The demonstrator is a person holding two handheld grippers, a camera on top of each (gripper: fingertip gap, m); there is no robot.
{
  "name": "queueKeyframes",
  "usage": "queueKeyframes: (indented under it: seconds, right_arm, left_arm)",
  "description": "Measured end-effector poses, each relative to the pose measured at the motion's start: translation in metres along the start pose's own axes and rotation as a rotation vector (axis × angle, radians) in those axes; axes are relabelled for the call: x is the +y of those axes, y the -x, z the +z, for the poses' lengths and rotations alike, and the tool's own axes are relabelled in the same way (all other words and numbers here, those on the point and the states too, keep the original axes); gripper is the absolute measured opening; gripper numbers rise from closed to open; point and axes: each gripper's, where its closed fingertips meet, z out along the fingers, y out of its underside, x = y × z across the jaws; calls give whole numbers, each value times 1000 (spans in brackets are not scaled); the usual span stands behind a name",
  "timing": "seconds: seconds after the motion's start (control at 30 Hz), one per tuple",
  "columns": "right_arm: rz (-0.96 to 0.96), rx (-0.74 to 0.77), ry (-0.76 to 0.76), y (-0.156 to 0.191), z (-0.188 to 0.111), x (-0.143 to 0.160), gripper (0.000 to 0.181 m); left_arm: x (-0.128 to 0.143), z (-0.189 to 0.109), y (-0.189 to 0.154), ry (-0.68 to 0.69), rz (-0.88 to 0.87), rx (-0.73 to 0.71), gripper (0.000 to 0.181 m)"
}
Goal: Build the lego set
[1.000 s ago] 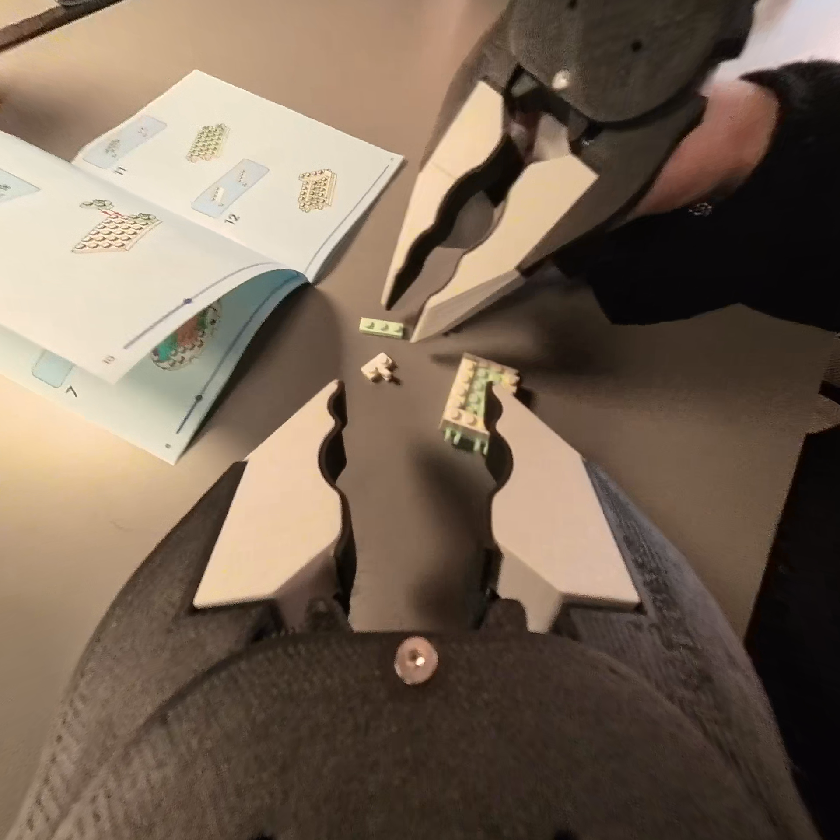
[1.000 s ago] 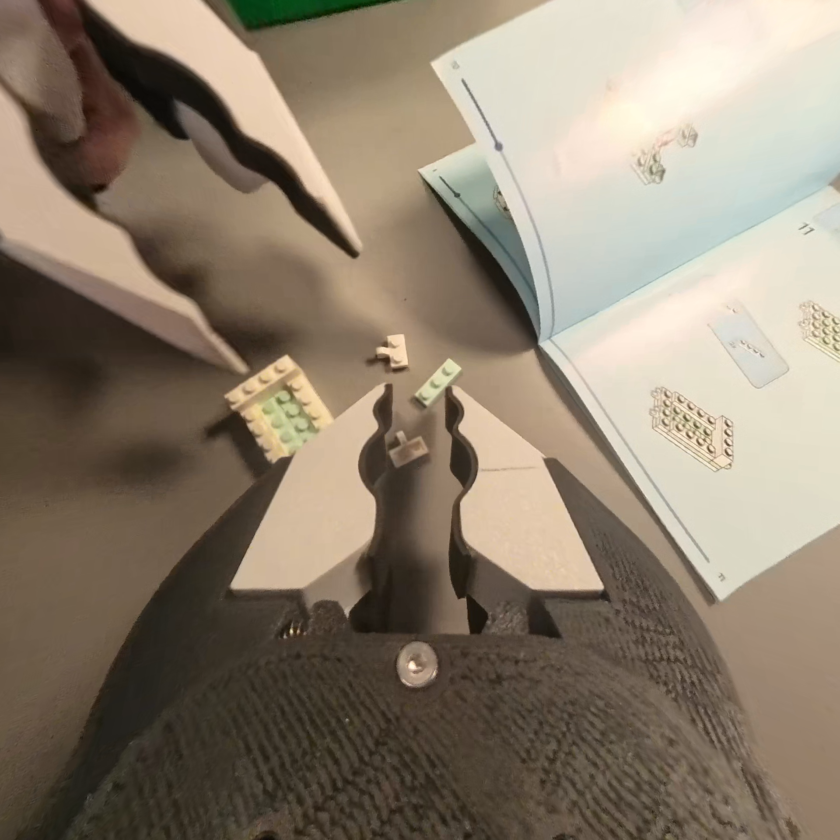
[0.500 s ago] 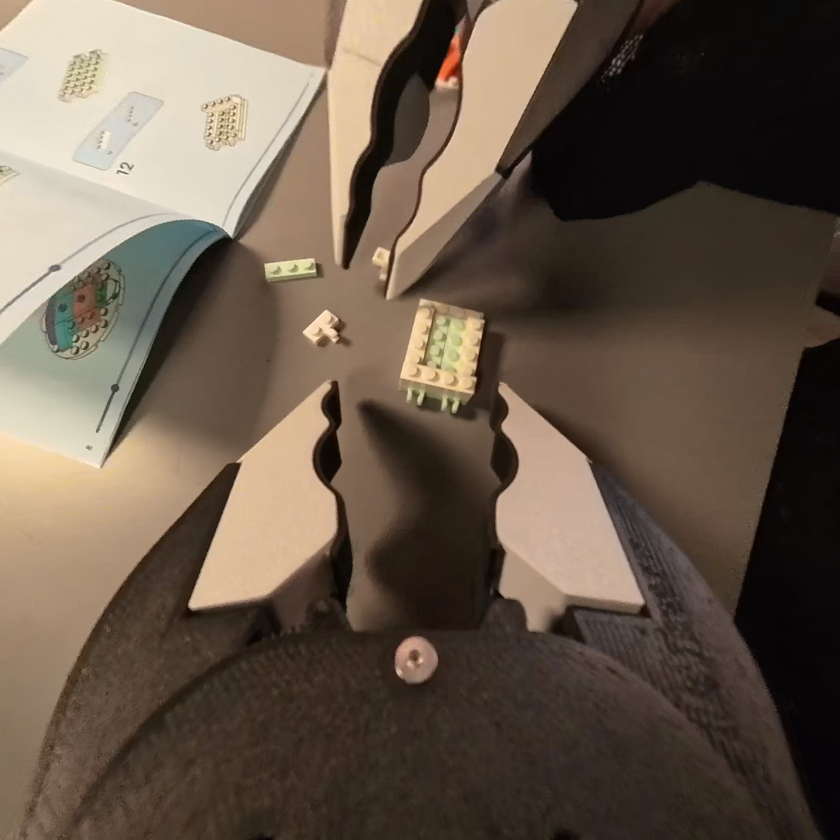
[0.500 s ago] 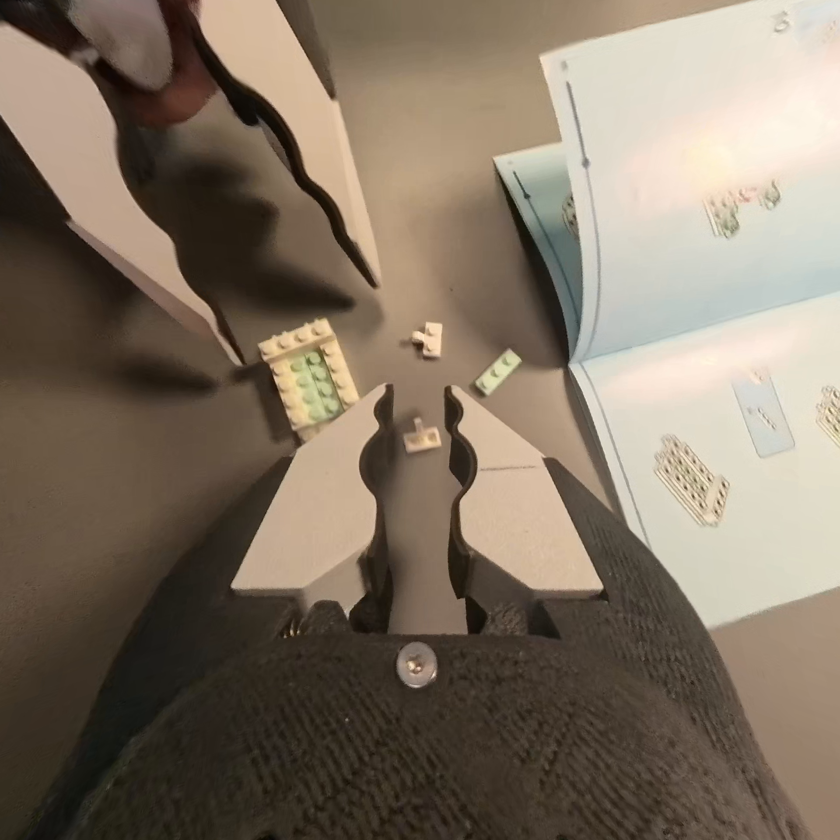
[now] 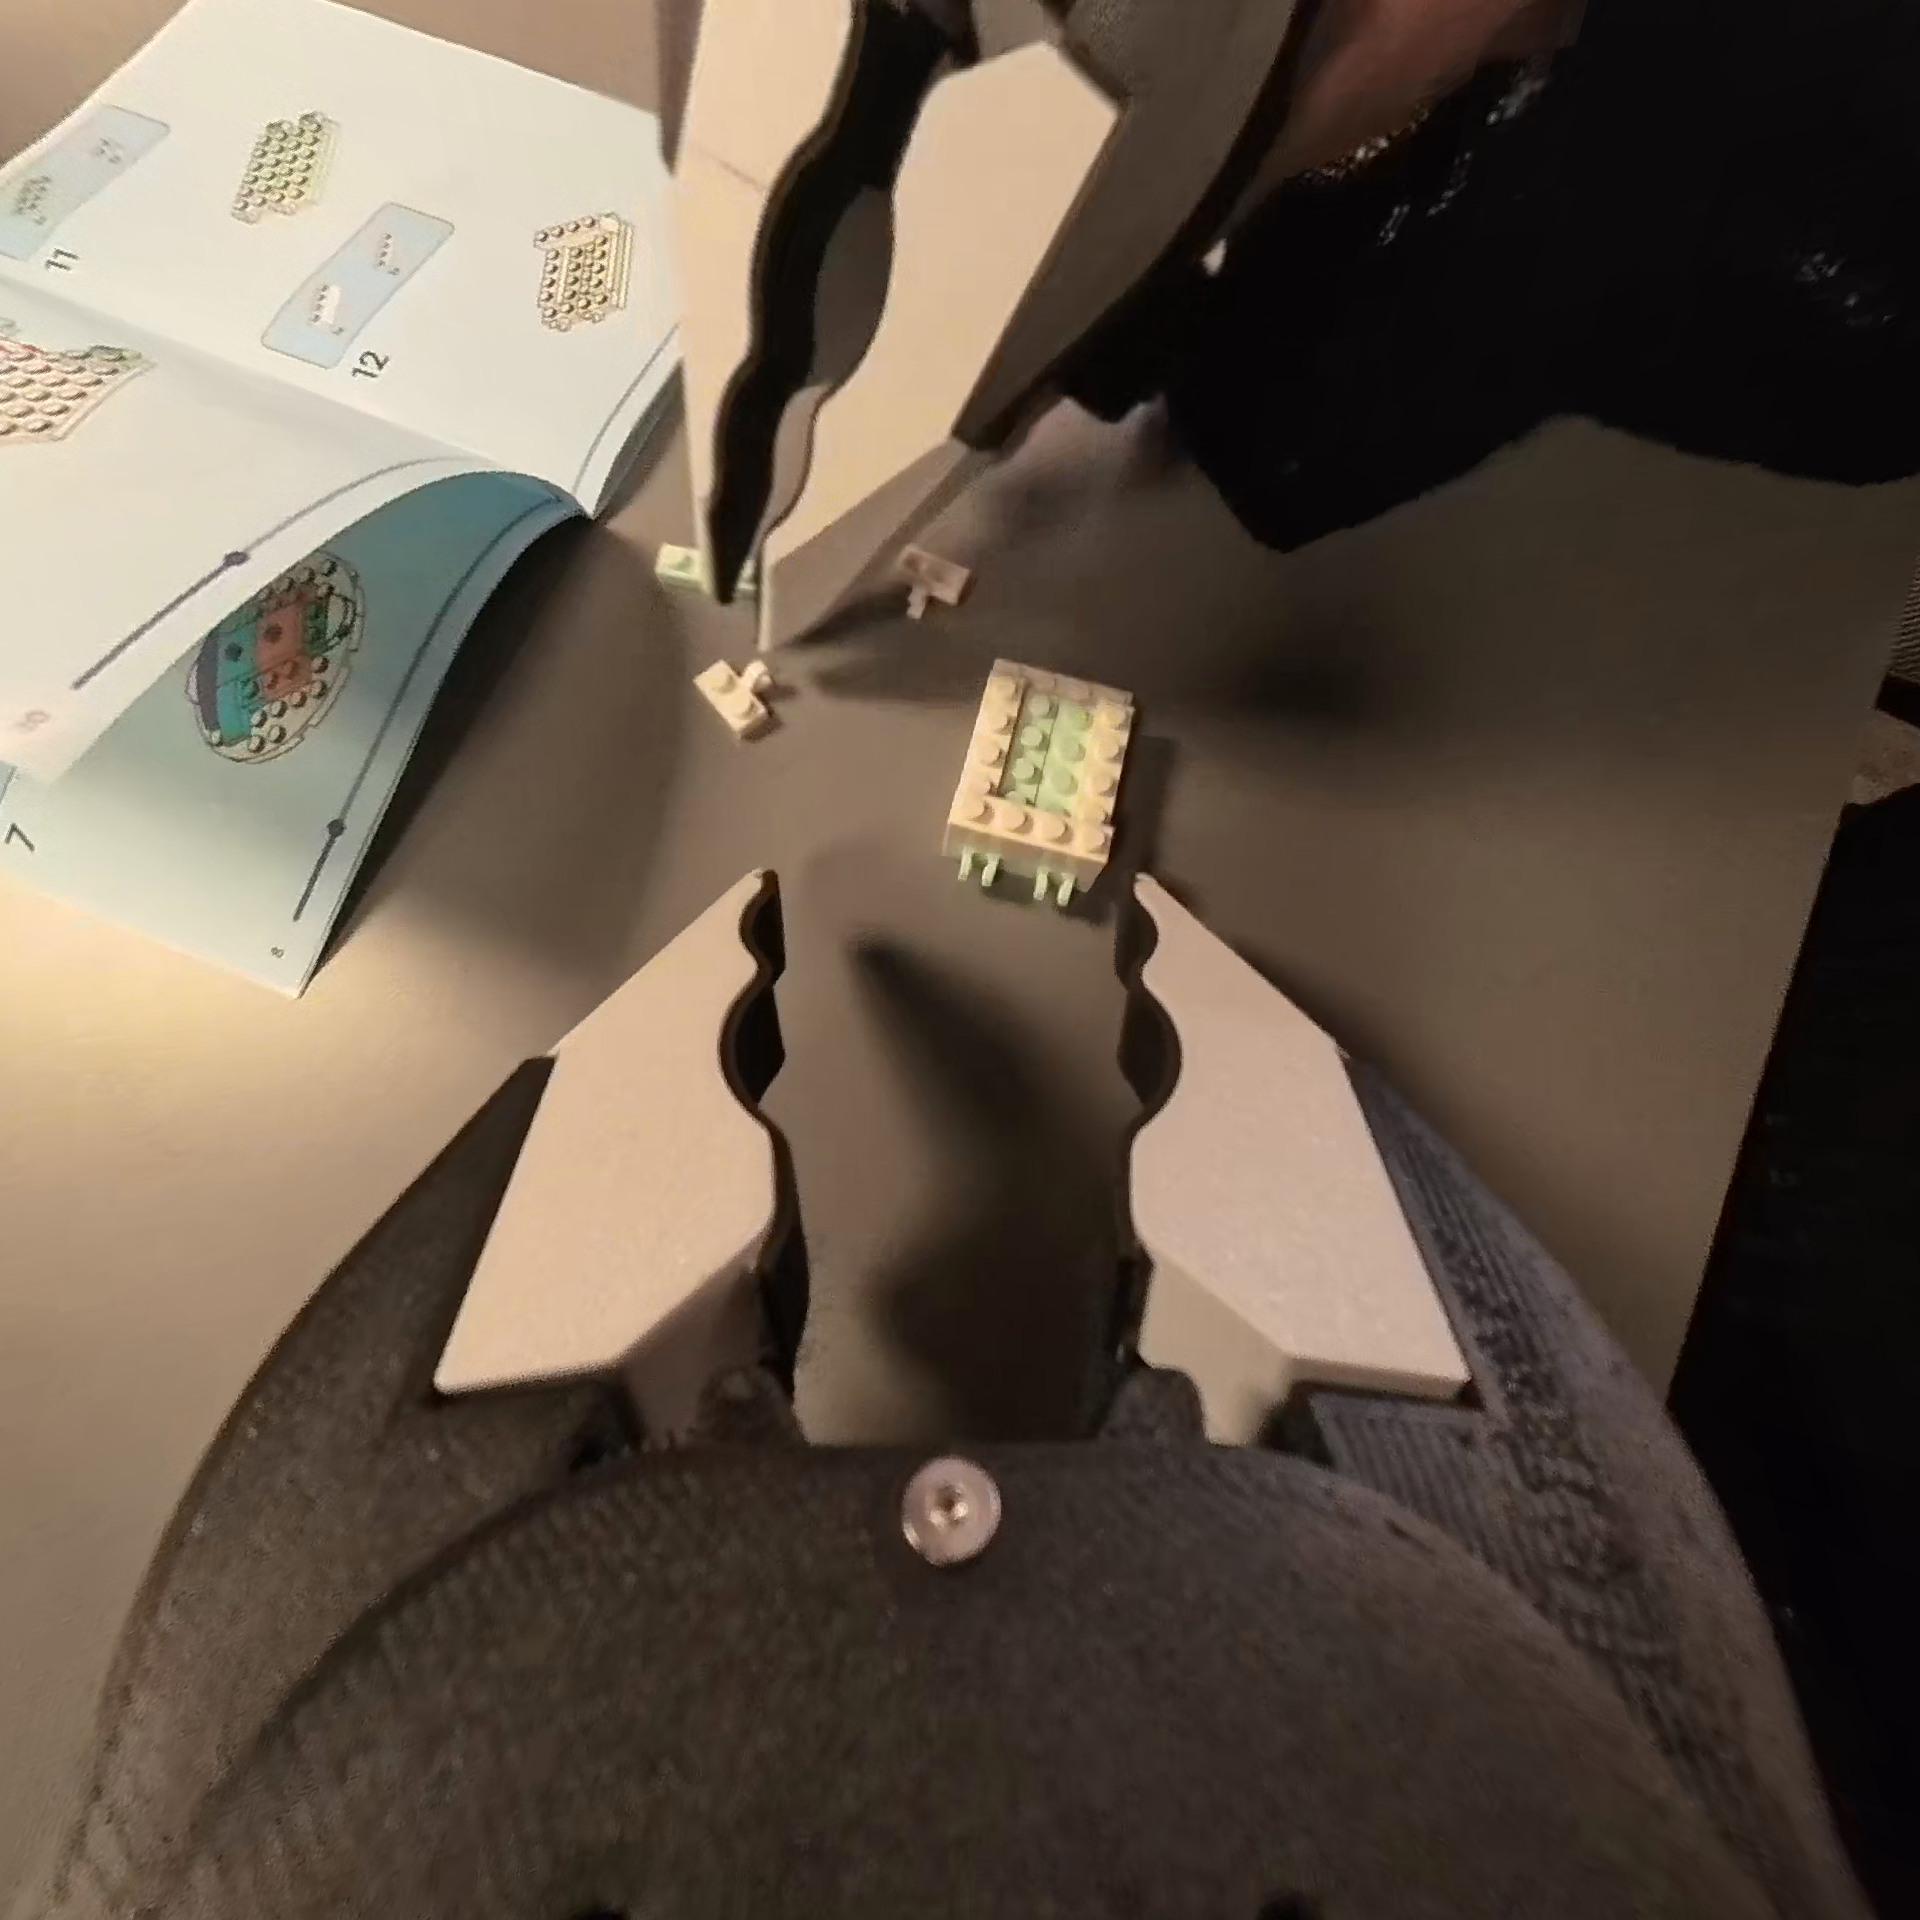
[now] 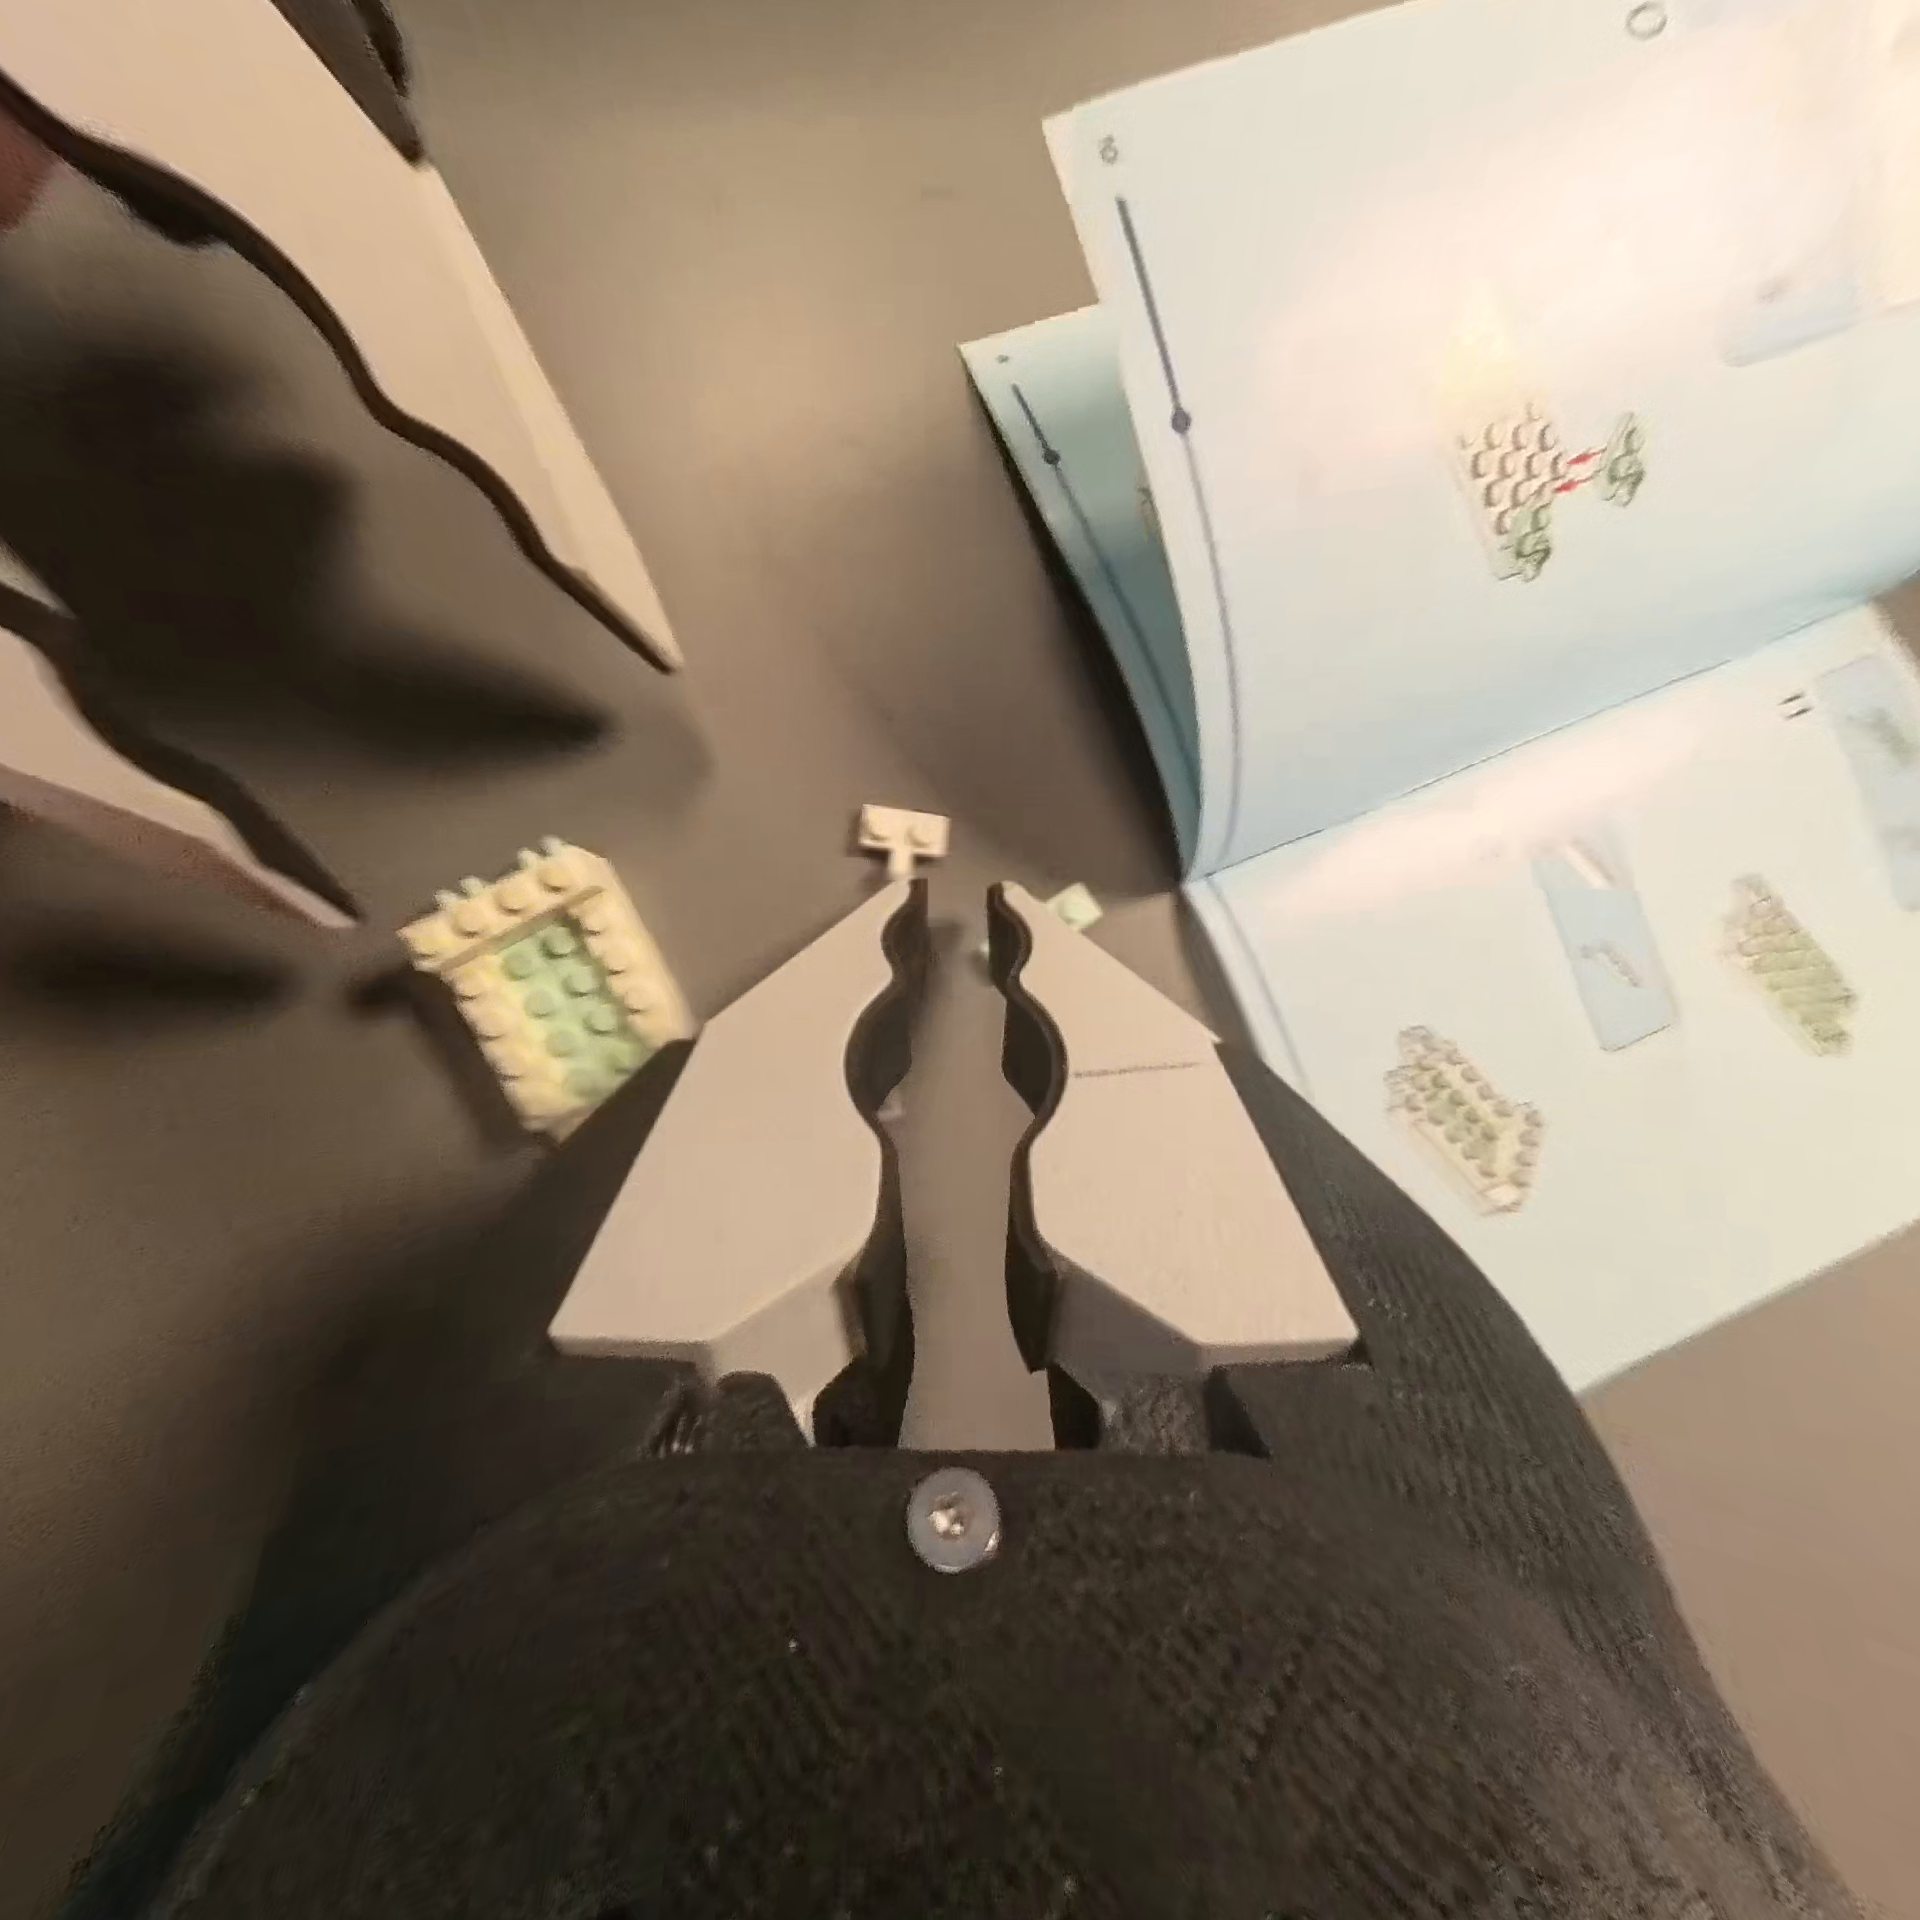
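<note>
A cream-and-green plate assembly lies on the brown table, just past my left gripper's right fingertip; it also shows in the right wrist view. My left gripper is wide open and empty, low over the table. My right gripper has a narrow gap between its jaws and its tips are down at a light green plate, which its right finger partly hides. In the left wrist view the right gripper covers most of that plate. Two small white clip pieces lie loose nearby.
An open instruction booklet lies left of the pieces, with a raised curled page. A dark sleeve reaches in behind the right gripper. The table's edge runs close on the right.
My right gripper has moved from the white clip piece beside the assembly over to the green plate, leaving the clip on the table. My left gripper stays open near the assembly.
</note>
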Motion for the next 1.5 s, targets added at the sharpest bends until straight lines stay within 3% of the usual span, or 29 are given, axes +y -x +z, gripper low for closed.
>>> queueKeyframes:
  seconds: [0.1,0.3,0.5,0.7,0.87,1.13,1.5]
  right_arm:
    - [128,-80,-42,15,-4,-5,16]
    - [71,-32,-42,14,8,-4,27]
    - [17,-63,-83,16,12,-9,15]
    - [-81,-114,-173,19,-19,-2,14]
    - [-239,-244,-192,48,-39,19,14]
    - [-282,-282,-160,57,-32,31,14]
    - [-279,-273,-155,54,-26,28,14]
  left_arm:
    - [1,-3,0,-13,-10,-6,64]
    - [2,0,-6,-21,2,34,68]
    - [-3,12,-14,-3,83,67,71]
    - [-1,26,-13,83,162,69,73]
    - [-2,29,-14,114,164,91,65]
    - [-5,30,-12,150,186,109,36]
    - [-5,31,-15,113,189,145,36]
